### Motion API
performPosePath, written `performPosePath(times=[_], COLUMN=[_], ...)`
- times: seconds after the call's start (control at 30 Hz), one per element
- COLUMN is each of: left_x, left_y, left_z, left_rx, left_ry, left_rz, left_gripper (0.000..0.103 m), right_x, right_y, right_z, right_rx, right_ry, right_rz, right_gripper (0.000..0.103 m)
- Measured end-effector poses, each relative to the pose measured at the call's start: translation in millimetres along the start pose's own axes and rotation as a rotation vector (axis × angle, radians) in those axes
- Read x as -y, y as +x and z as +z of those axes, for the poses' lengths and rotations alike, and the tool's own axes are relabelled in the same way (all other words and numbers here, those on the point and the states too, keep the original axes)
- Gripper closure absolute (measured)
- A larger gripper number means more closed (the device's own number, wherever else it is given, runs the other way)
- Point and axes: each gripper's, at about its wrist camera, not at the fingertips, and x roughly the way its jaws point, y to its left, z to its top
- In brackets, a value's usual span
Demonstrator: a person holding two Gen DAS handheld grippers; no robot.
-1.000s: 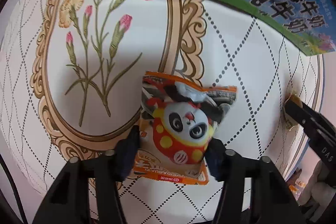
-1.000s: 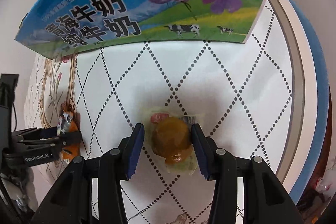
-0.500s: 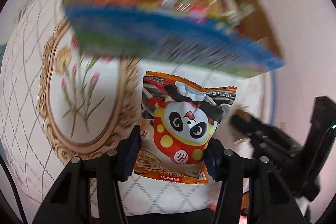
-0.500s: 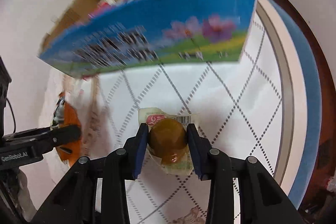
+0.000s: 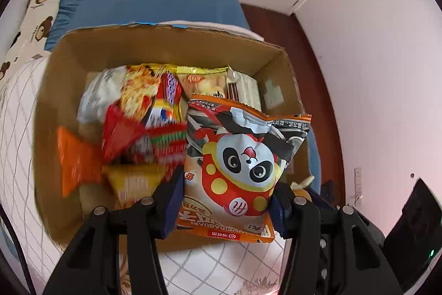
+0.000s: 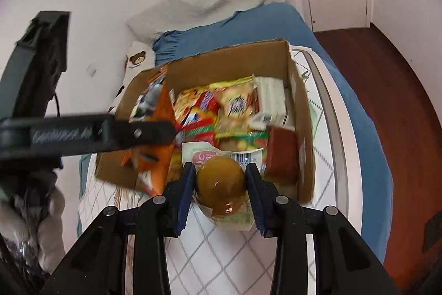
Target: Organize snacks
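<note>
Gripping panda packet, left tongs over box rim, right tongs clamping wrapped egg.

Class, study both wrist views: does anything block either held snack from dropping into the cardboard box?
Nothing visible does. The cardboard box is open-topped. The left gripper holds the panda packet above it; the right gripper holds the wrapped brown snack at its near edge. Snacks already cover the bottom.

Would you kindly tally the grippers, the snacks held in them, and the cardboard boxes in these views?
Grippers: 2, the left gripper and the right gripper
Held snacks: 2, the panda snack bag and the round brown snack
Cardboard box: 1
Total: 5
The loose packets in the box are too blurred to count.
</note>
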Motion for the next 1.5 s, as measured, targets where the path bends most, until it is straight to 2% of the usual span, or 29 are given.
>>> performPosePath(times=[0.13, 0.3, 0.33, 0.37, 0.4, 0.43, 0.47, 0.5, 0.7, 0.87, 1.1, 1.27, 1.5], left_x=[1, 6, 6, 6, 6, 6, 5, 4, -7, -27, -58, -71, -82], left_y=[32, 50, 53, 54, 55, 53, 60, 60, 44, 16, -6, -12, -15], left_z=[31, 43, 44, 41, 42, 42, 45, 49, 46, 27, -20, -42, -59], left_rx=[-0.075, -0.139, -0.142, -0.145, -0.143, -0.13, -0.121, -0.112, -0.042, 0.051, 0.151, 0.179, 0.19], left_ry=[0.007, 0.025, 0.028, 0.032, 0.035, 0.041, 0.044, 0.043, 0.043, 0.026, -0.024, -0.038, -0.063], left_rz=[0.029, 0.055, 0.075, 0.084, 0.093, 0.104, 0.11, 0.113, 0.163, 0.213, 0.288, 0.324, 0.327], left_gripper=[0.052, 0.048, 0.033, 0.01, 0.005, 0.004, 0.004, 0.004, 0.004, 0.004, 0.004, 0.004, 0.004], right_x=[11, 19, 23, 25, 26, 26, 26, 25, 12, -1, -6, -13, -19], right_y=[25, 46, 51, 54, 57, 57, 58, 56, 49, 44, 47, 50, 47], right_z=[18, 24, 24, 23, 23, 22, 22, 22, 24, 23, 20, 15, 8], right_rx=[-0.042, -0.103, -0.123, -0.143, -0.158, -0.162, -0.163, -0.161, -0.156, -0.134, -0.135, -0.125, -0.113], right_ry=[0.042, 0.075, 0.087, 0.101, 0.109, 0.11, 0.108, 0.101, 0.047, -0.002, -0.009, -0.033, -0.043], right_rz=[0.01, 0.031, 0.037, 0.04, 0.034, 0.028, 0.018, 0.01, -0.103, -0.198, -0.245, -0.26, -0.27], right_gripper=[0.063, 0.061, 0.061, 0.059, 0.045, 0.022, 0.012, 0.007, 0.004, 0.004, 0.004, 0.004, 0.004])
